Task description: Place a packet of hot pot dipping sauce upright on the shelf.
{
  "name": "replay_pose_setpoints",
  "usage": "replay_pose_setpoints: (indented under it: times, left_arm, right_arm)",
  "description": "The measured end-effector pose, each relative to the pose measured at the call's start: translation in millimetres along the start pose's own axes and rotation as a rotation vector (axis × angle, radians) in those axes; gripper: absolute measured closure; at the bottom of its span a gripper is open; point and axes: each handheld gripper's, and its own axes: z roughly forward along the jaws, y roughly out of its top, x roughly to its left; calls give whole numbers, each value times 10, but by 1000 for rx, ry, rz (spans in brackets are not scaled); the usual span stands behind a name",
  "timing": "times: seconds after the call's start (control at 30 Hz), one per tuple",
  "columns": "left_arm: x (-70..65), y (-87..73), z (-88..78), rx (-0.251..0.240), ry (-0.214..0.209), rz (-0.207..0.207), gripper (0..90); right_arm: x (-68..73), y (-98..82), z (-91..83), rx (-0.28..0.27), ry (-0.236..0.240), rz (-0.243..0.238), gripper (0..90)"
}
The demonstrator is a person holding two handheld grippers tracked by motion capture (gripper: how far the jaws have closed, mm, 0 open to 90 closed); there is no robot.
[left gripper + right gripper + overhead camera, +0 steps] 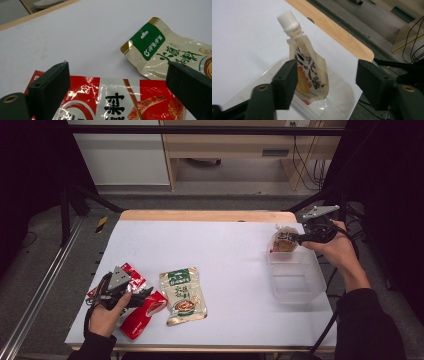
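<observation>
At the near left corner of the table (230, 250), about 7 o'clock from its middle, I have the left gripper (117, 85) with its 2 jaws standing wide and nothing pinched, hovering just over the red packet (115, 100). That packet lies flat beneath and between the jaws, its long axis running across the gap from one jaw to the other. The green-topped beige packet (170, 55) lies just beside it at 3 o'clock, well within this hand's reach (the right hand is far off). Farther out, at 2 o'clock from the table's middle, my right gripper (325, 82) is open too, jaws parted either side of the spouted pouch (310, 72). One jaw is at its edge, the other well clear. The pouch stands near upright, cap up, its base inside the clear plastic tub (342, 100). I judge the pouch delivered, so the red packet comes next.
</observation>
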Motion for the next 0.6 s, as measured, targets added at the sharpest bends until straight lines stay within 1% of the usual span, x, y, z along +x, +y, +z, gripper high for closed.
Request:
replay_pose_setpoints:
  times: [0.1,0.17,0.23,0.33,0.43,0.47,0.57,0.6]
  left_arm:
    - [-20,8,10,2,-5,12,57]
    - [-34,12,15,6,-9,22,56]
    - [-50,16,23,6,-13,24,56]
    - [-68,21,31,9,-19,30,56]
    - [-77,28,31,10,-24,34,56]
    - [-80,30,33,11,-26,36,56]
    - [-96,34,37,12,-34,43,60]
    - [-102,37,41,13,-36,48,61]
  right_arm:
    - [66,38,-169,-30,-23,1,240]
    - [145,70,-288,-67,-36,-3,213]
    - [251,102,-384,-98,-36,1,174]
    - [449,142,-463,-106,-29,0,147]
    - [766,170,-511,-151,9,-14,156]
    - [873,173,-506,-154,22,-22,155]
    - [1173,162,-460,-196,77,-6,163]
    - [1267,151,-433,-198,93,-5,167]
